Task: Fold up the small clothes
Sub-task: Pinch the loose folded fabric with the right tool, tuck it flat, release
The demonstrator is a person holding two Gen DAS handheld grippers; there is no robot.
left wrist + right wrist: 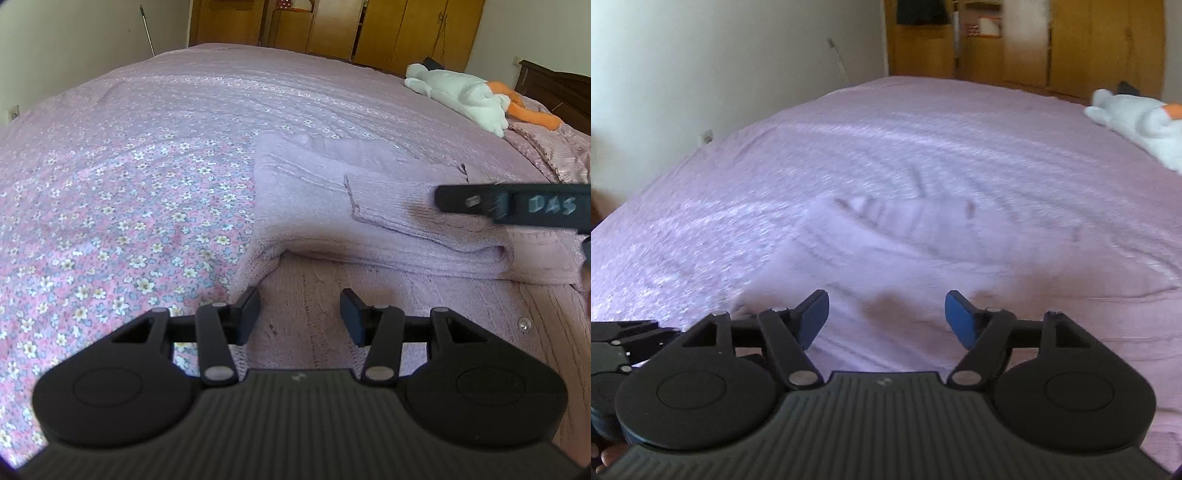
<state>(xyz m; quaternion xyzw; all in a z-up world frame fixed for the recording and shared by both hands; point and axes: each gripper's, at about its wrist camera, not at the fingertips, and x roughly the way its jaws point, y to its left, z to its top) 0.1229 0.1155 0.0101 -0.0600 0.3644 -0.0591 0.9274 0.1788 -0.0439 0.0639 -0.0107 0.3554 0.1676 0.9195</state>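
Ribbed lilac knit cardigan lies folded on floral bedspread; left gripper and right gripper gape, empty.

This is a bedroom in a home. A wide bed fills both views, covered by a pink bedspread printed with small flowers. A white and orange plush toy lies near the dark wooden headboard. Behind the bed stand wooden wardrobes with plain doors. The walls are pale and bare, with a socket low down and a thin pole leaning against one.
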